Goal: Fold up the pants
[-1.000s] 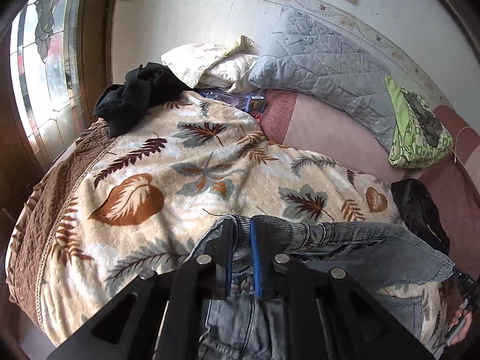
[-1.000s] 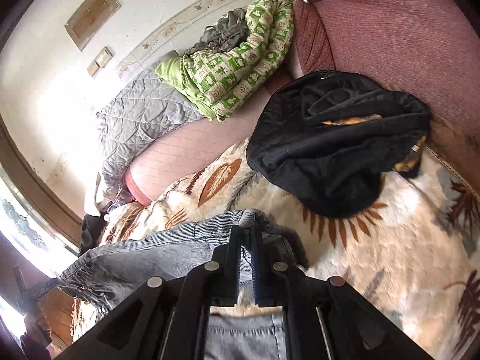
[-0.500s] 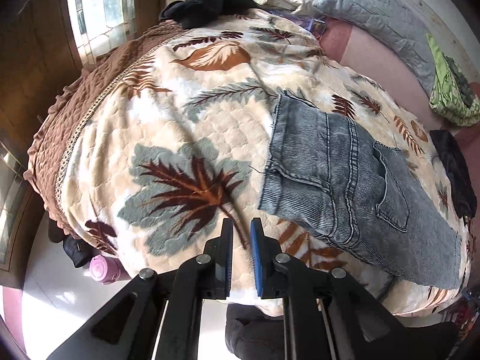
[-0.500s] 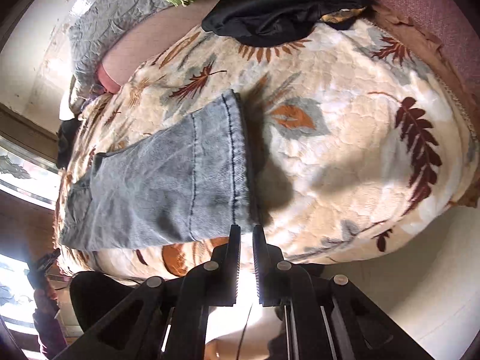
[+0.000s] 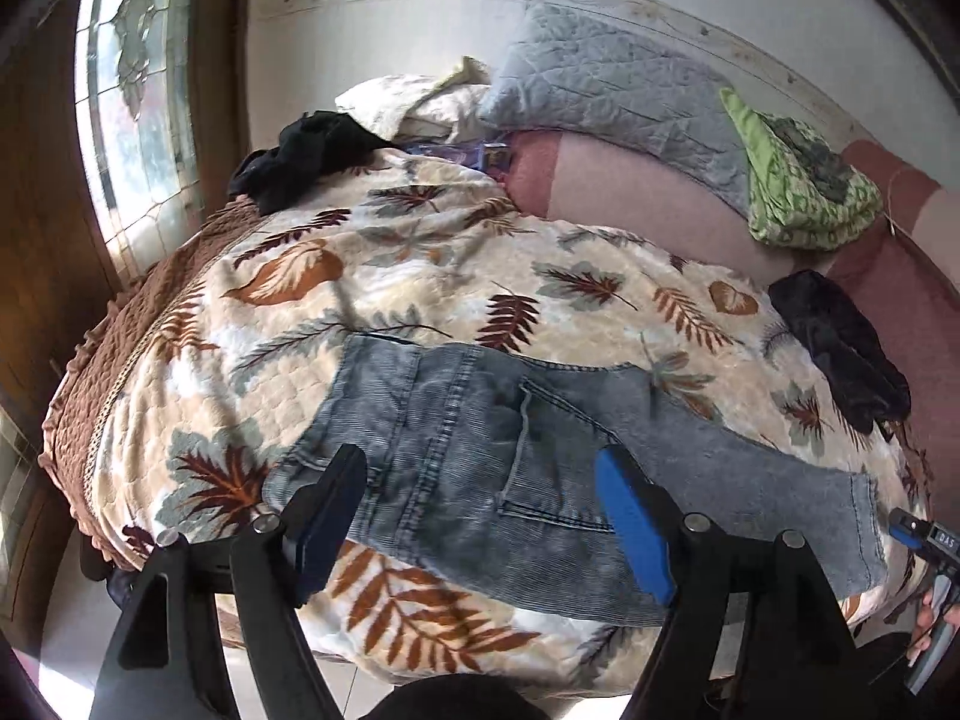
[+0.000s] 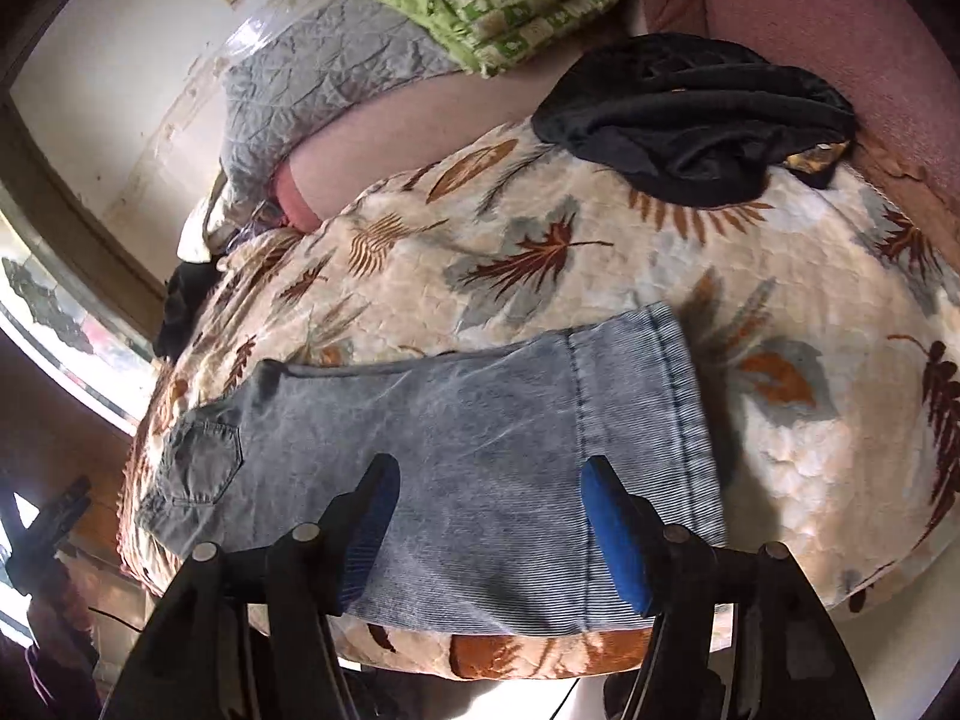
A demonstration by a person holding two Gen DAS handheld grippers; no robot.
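- Two grippers hang over a bed, each with its jaws spread and nothing between the pads.
- Left gripper [image 5: 480, 492]: its jaws have just been opening; they stand wide apart above the waist end of the jeans [image 5: 480, 450], not touching the denim as far as the view shows.
- Right gripper [image 6: 483, 510]: its jaws have also just been opening; they are parted above the hem end of the jeans [image 6: 480, 450], with no cloth pinched.
- The jeans lie flat, folded lengthwise, across the near part of a leaf-print blanket [image 5: 420, 276], back pocket up, close to the bed's front edge.
- Black garment [image 6: 690, 132] lies bunched on the blanket's far right side, well apart from the jeans; another dark bundle [image 5: 306, 150] sits at the far left corner.
- Grey quilted pillow [image 5: 612, 90] and a green patterned cloth [image 5: 798, 186] rest against the wall behind.
- At the left view's right edge a small part of a hand shows, blurred, holding the other gripper's handle.
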